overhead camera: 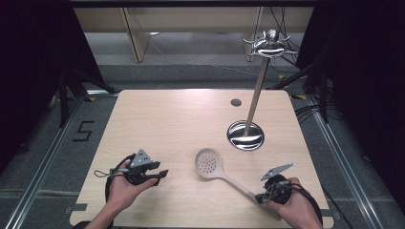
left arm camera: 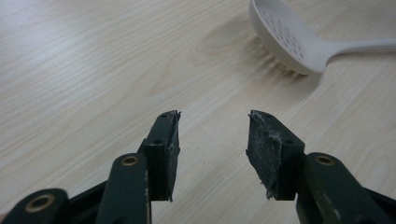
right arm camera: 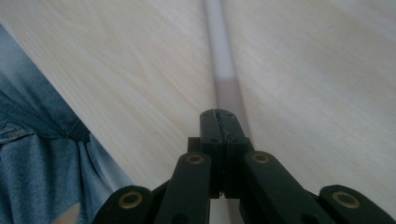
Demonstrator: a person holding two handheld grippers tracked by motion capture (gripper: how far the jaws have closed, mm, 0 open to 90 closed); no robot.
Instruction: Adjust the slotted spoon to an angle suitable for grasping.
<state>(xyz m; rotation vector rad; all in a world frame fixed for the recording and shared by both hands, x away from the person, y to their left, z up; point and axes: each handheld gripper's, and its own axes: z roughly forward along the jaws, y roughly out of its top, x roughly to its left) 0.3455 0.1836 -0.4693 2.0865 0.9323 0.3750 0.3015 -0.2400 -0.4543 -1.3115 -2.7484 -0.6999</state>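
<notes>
near the table's (overhead camera: pixel 143 114) front edge, right gripper (overhead camera: pixel 261 197) jaws pinch the skimmer (overhead camera: pixel 208 163) handle; left gripper (overhead camera: pixel 161 174) jaws spread.

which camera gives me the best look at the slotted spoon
The high view: the whole slotted spoon lies on the table, from perforated bowl to the handle end at the right gripper. The left gripper view catches the bowl and part of the handle. The right gripper view shows a blurred stretch of handle.
</notes>
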